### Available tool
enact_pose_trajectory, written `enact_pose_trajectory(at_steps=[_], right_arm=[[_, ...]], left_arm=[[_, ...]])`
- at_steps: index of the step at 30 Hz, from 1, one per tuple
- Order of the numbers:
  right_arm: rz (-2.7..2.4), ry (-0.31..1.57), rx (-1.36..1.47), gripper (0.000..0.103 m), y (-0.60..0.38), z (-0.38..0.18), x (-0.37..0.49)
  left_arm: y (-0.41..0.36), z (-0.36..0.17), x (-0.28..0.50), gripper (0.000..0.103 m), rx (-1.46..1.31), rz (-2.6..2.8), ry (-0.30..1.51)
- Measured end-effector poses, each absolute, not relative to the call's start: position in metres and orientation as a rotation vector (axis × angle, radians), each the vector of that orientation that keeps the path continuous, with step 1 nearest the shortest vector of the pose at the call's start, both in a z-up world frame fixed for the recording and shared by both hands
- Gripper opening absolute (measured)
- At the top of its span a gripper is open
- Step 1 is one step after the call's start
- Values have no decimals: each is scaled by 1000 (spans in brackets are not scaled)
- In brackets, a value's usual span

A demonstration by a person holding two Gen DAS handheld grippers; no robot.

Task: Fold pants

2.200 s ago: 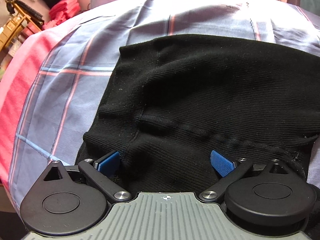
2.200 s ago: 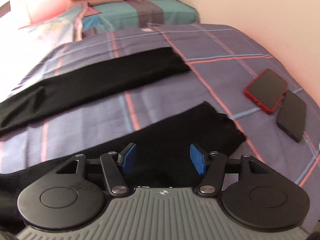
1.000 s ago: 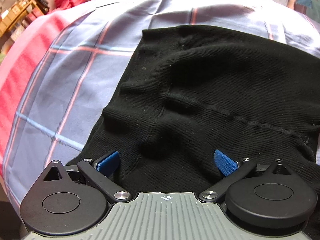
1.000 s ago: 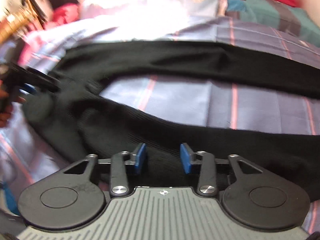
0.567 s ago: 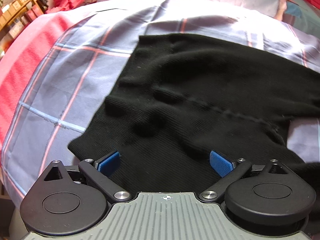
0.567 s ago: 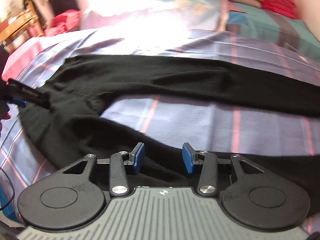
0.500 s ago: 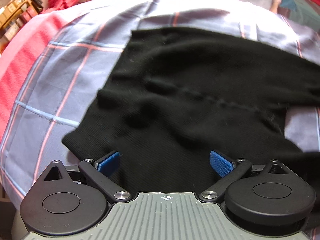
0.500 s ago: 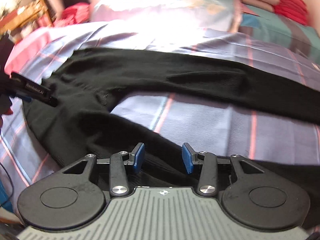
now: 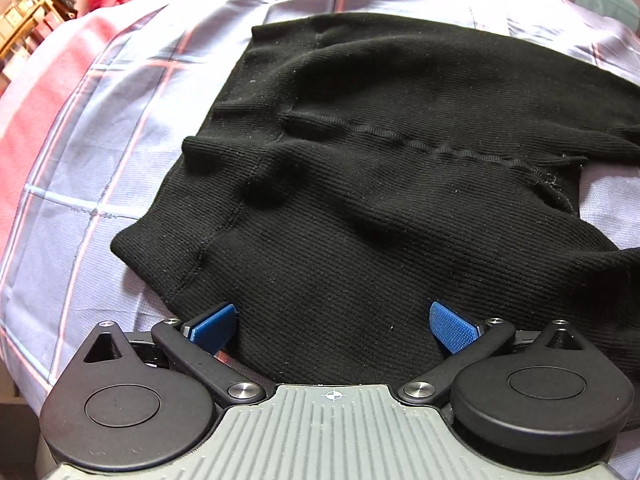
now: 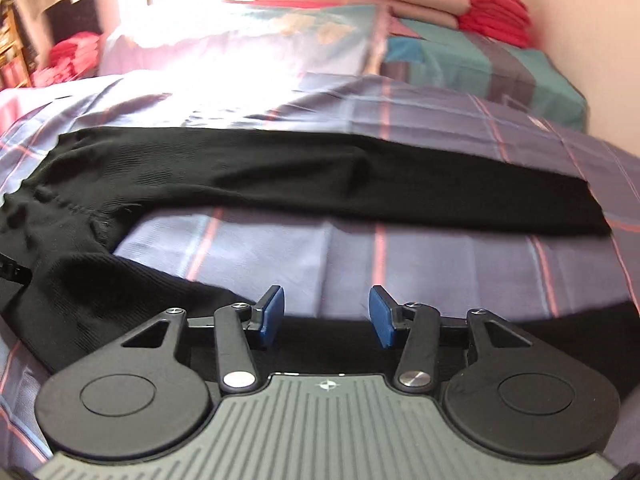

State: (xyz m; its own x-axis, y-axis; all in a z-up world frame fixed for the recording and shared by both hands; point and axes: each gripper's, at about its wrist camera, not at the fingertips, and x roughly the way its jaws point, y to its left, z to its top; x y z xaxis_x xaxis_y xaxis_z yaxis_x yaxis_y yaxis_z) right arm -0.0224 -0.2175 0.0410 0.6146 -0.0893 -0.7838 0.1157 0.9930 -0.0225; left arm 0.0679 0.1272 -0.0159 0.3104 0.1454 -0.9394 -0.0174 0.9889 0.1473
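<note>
Black ribbed knit pants [image 9: 400,168] lie spread on a bed with a checked lilac sheet [image 9: 120,152], the waist end bunched into soft ridges under the left hand-held gripper [image 9: 334,326], the two legs splayed apart in a V across the sheet in the right wrist view. The left hand-held gripper stands wide, its blue pads apart over the waistband fabric and not pressing it. The right hand-held gripper [image 10: 326,316] has just been opening and stands about half spread above the near leg [image 10: 120,292] (cloth lies beneath it, but nothing is pinched between the pads). From here, the likely trouble is the fold starting crooked: the far leg [image 10: 360,184] lies well apart from the near one, so bringing one over the other with the crotch seam still rumpled could trap wrinkles inside. A shallow pinch on this stretchy knit might also catch only the top layer and let the rest slide off.
</note>
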Motion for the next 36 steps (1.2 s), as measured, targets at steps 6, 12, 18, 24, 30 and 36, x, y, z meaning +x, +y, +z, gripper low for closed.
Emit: enact_pose_trajectory(at_steps=[6,12,18,24,30,36], right_arm=[[-247,939,199,50,-267,31,-50],[-314,969,269,63,-287,19,-52],[-439,898,263,62,-305,29,-63],[-445,925,265,71,-319,23,-69],[-674,834,484,72,-350,22,-94],[-664,860,393,26,-355,16,-87]], left_arm=[[128,-15,70,103,111,109,1262],[128,-16,72,103,107,116,1269],[130,-17,73,103,110,114,1270],[129,-17,72,103,111,117,1271],[129,-16,71,103,115,120,1270],[129,-17,71,103,116,118,1271]])
